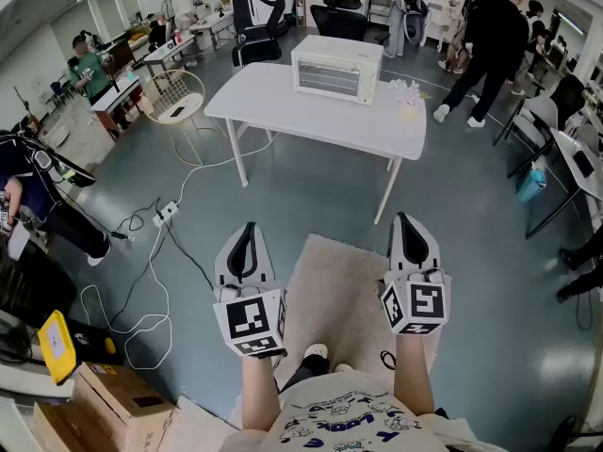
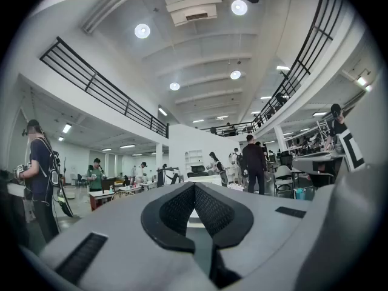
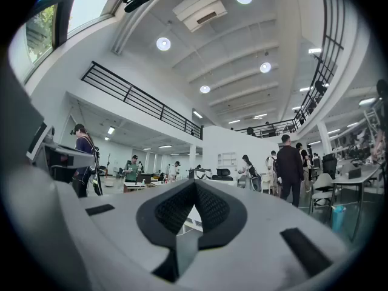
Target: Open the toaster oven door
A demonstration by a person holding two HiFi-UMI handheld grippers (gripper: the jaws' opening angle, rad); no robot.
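The toaster oven (image 1: 337, 69) stands on the surface (image 1: 283, 106), near its far edge. Before the surface a rug (image 1: 344, 281) lies on the floor, between the left gripper (image 1: 248, 228) and the right gripper (image 1: 408, 218).

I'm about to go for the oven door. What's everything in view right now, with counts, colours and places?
toaster oven: one, white, door shut, on the table's far side
table: one, white, ahead on the grey floor
flower bunch: one, pale, on the table right of the oven
round chair: one, cream wire frame, left of the table
power strip: one, white, on the floor with cables
rug: one, beige, under the person
cardboard box: one, brown, bottom left
people: several, in the background
left gripper: one, grey-white, shut, empty
right gripper: one, grey-white, shut, empty
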